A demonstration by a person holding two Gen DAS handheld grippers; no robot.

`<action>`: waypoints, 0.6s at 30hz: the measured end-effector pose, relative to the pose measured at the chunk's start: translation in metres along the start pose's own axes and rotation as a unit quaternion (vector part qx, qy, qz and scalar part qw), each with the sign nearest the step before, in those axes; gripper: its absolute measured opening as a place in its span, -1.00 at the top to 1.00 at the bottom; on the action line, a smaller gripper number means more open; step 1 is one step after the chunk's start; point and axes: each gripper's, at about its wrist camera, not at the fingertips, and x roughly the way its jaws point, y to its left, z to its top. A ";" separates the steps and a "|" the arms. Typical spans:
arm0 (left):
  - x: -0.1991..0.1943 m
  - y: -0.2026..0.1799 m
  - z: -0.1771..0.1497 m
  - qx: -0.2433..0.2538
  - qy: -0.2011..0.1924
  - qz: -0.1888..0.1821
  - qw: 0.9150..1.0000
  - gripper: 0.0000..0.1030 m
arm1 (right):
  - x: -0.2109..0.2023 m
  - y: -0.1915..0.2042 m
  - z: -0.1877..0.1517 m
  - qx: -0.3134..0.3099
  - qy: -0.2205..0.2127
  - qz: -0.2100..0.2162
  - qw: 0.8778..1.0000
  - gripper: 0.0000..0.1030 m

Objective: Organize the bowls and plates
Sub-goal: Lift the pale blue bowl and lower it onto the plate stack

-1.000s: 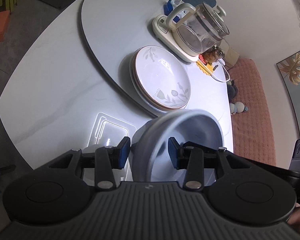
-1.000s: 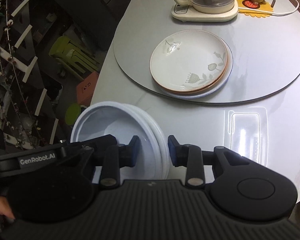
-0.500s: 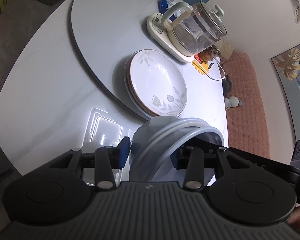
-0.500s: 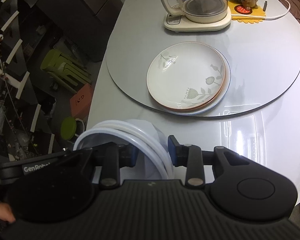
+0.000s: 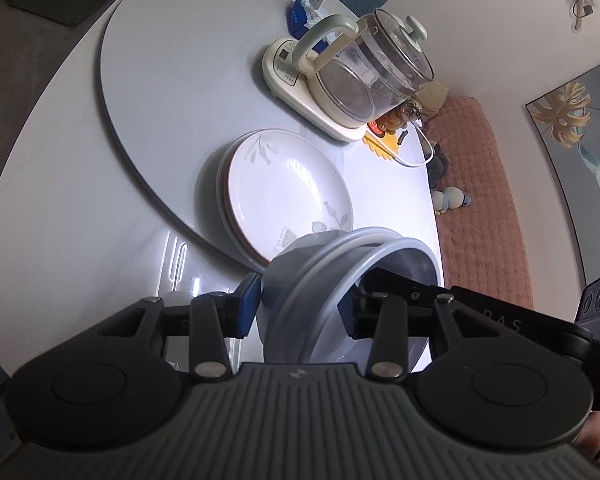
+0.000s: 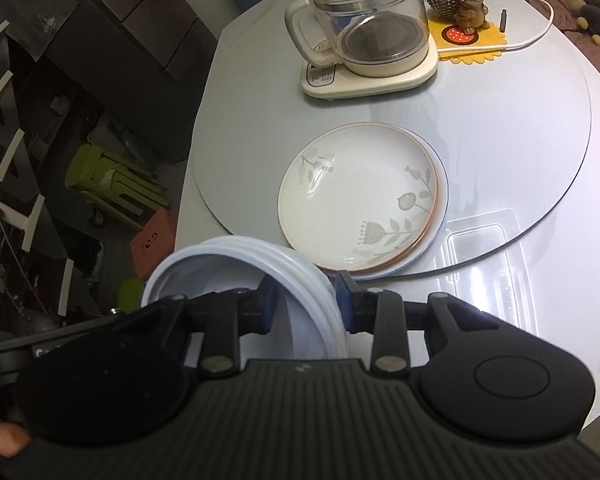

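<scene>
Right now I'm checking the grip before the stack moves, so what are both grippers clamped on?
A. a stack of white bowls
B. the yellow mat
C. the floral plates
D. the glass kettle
A: the left gripper and the right gripper each pinch the rim of the stack of white bowls.

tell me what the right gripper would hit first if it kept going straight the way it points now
Probably the stack of plates on the turntable. The right gripper is shut on the rim of the stacked white bowls, and the plates lie just past them. Depth is hard to judge, so the bowls may pass above.
</scene>
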 end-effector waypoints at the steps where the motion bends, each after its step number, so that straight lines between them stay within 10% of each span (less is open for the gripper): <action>1: 0.003 -0.002 0.004 0.000 -0.001 0.000 1.000 0.09 | 0.001 -0.001 0.004 0.000 -0.001 0.000 1.000 0.33; 18: 0.093 -0.013 0.073 -0.021 0.006 0.038 0.999 0.09 | 0.069 -0.032 0.087 -0.017 0.028 -0.009 0.999 0.33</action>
